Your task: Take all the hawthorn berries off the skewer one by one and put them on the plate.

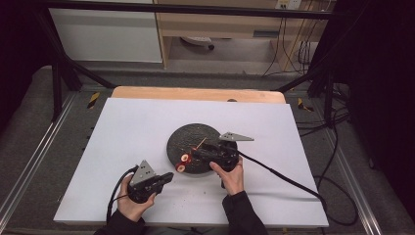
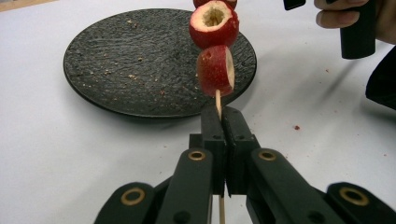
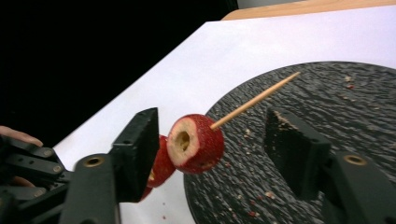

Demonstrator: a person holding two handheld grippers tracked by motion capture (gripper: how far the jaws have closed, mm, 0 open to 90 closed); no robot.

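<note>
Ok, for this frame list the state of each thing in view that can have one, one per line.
left gripper: shut on the skewer, near its lower end.
right gripper: open, jaws either side of the top fruit piece, not touching it.
skewer: held off the table, over the plate's edge, pointed end bare.
fruit pieces: red, cored, threaded on the skewer.
plate: flat on the table, crumbs only.

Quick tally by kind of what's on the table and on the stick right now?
Red cored fruit pieces on the skewer: 2
Thin wooden skewer: 1
Round black textured plate: 1
Black hand-held gripper: 2
Total: 6
</note>
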